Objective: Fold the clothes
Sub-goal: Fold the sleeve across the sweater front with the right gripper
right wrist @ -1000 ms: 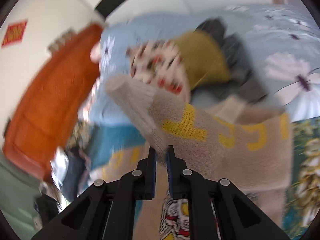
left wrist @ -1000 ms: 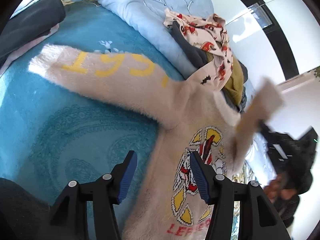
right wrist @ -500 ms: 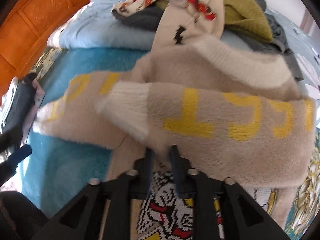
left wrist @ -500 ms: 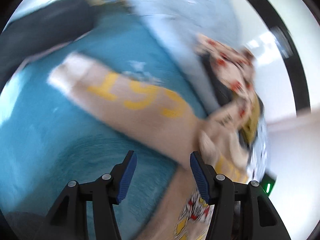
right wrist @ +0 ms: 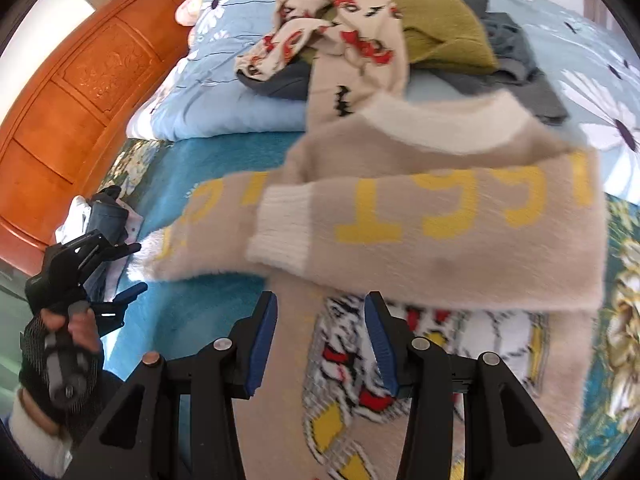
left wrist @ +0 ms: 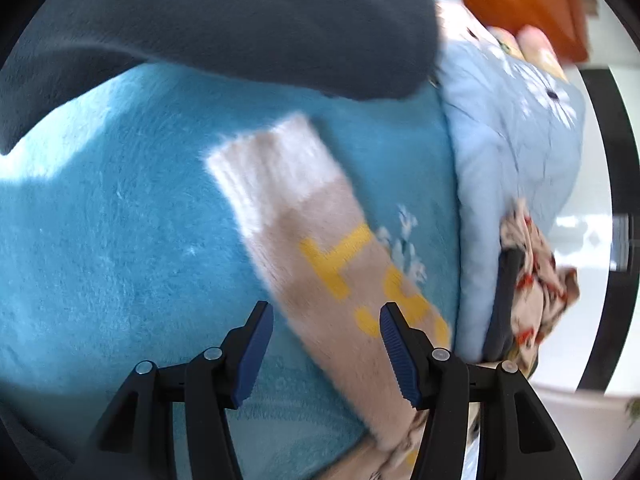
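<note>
Broadly, the bed (right wrist: 248, 120) carries everything: a teal blanket (left wrist: 120, 248) spread over it, with the beige sweater (right wrist: 460, 264) lying flat on top and a heap of unfolded clothes (right wrist: 384, 40) beyond its collar. The sweater seems to be at the sleeve-folding step. One sleeve (right wrist: 420, 224) already lies across the chest, its white cuff just above the printed front; the other sleeve (left wrist: 320, 248) stretches out straight over the blanket, cuff pointing away. The next move likely calls for gripping that outstretched sleeve near its cuff and laying it across the body as well. The left gripper (left wrist: 326, 344) hangs over this sleeve, jaws wide apart and straddling it, clamping nothing. The right gripper (right wrist: 320, 340) sits above the chest print, jaws likewise spread, holding nothing.
</note>
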`<state>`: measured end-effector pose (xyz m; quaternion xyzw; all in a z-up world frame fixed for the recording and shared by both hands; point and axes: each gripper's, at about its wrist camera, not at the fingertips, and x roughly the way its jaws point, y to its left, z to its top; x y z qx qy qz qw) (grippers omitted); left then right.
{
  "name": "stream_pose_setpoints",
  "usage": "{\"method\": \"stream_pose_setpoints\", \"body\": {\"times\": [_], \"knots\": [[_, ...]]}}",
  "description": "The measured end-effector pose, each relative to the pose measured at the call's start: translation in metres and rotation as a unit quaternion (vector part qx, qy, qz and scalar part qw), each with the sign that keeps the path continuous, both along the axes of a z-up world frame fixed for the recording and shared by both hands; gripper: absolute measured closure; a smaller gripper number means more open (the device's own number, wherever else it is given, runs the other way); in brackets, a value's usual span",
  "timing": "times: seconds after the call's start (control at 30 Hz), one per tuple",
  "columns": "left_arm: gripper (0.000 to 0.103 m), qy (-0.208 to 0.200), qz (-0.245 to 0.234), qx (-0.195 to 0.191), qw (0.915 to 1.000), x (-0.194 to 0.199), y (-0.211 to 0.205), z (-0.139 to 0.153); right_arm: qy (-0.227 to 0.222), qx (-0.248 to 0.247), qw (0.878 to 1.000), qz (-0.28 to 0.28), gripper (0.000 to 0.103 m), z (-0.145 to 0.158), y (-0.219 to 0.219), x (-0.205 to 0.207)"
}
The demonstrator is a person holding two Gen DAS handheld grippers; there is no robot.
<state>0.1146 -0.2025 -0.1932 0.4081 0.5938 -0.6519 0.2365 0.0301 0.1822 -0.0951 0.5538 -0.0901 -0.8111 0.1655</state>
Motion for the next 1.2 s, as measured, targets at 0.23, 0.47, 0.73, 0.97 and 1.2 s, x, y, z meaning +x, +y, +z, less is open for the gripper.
{"method": "stream_pose_setpoints", "body": {"times": [0.23, 0.47, 0.73, 0.97, 1.2], "knots": [[0.052, -0.055, 0.045, -0.026, 0.9971, 0.001, -0.019, -0.021, -0.022, 0.002, 0.999, -0.033, 0.056, -0.004, 0.028, 0.017], [0.088, -0.047, 0.021, -0.054, 0.9972, -0.011, -0.017, -0.018, -0.056, -0.018, 0.996, -0.066, 0.056, -0.018, 0.047, 0.026], [0.094, 0.040, -0.042, -0.114, 0.9917, -0.025, 0.002, 0.024, -0.061, -0.039, 0.993, -0.091, 0.056, -0.022, 0.071, 0.035], [0.095, 0.134, -0.257, -0.265, 0.9197, -0.065, 0.087, 0.094, -0.074, -0.063, 0.987, -0.131, 0.056, -0.030, 0.106, 0.047], [0.095, 0.210, -0.397, -0.265, 0.8530, -0.066, 0.206, 0.141, -0.098, -0.077, 0.977, -0.171, 0.056, -0.044, 0.135, 0.060]]}}
